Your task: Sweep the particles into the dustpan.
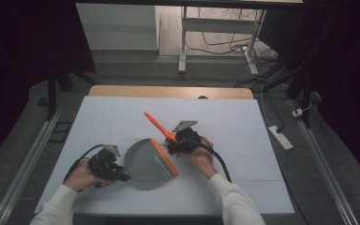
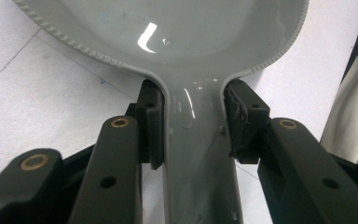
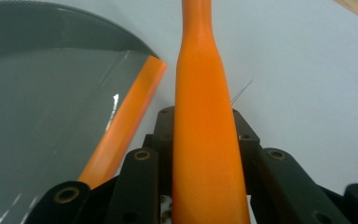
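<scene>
My left gripper [image 1: 122,177] is clamped on the grey handle of the dustpan [image 1: 149,161], both pads pressed against its sides just below where the handle widens into the pan. The dustpan lies on the white table [image 1: 243,187], near its front edge, its orange lip [image 1: 164,157] turned toward my right hand. In the left gripper view, the pan's hollow [image 2: 177,28] looks bare apart from a bright glare and one or two small specks, which may be droplets or dust; I cannot tell which.

My right gripper [image 1: 172,144] is closed around the orange brush handle [image 3: 205,140], which runs straight up between my jaws. In the high view that handle [image 1: 158,125] slants up and away from me, its far tip over the middle of the table. The dustpan's lip [image 3: 130,112] lies just beside my right jaws, close to the handle, though I cannot tell whether they touch.
</scene>
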`<state>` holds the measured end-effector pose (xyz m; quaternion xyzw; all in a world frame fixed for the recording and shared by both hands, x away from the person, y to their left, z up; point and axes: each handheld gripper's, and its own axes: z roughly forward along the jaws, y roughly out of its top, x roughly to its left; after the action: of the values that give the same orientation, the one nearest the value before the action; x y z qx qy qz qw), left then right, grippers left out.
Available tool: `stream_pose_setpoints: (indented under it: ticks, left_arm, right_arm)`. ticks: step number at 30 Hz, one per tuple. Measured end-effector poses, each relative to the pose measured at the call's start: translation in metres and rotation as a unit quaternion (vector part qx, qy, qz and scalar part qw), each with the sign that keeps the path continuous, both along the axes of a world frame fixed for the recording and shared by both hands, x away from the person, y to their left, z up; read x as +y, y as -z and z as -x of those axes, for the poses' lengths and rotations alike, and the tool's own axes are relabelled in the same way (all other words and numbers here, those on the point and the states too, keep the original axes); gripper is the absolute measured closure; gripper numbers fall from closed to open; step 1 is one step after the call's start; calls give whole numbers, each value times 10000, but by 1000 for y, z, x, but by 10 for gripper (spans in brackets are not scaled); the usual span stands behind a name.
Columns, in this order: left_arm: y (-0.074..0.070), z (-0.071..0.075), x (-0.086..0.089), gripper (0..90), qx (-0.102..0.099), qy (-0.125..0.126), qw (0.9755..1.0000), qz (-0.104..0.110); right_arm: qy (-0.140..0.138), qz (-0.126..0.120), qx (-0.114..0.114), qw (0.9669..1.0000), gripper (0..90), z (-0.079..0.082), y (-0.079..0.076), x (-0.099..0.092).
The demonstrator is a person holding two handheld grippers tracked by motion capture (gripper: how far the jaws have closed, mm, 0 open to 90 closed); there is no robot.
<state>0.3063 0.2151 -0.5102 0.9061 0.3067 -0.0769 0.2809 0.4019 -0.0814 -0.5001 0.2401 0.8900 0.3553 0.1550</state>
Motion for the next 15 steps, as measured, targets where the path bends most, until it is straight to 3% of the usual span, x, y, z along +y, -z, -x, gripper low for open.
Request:
stream_pose_setpoints:
  ticks: [15]
  left_arm:
    - [0,0,0,623,-1,-2,10000,-8]
  right_arm:
    - [-306,-158,180,9992,700,9,0,16]
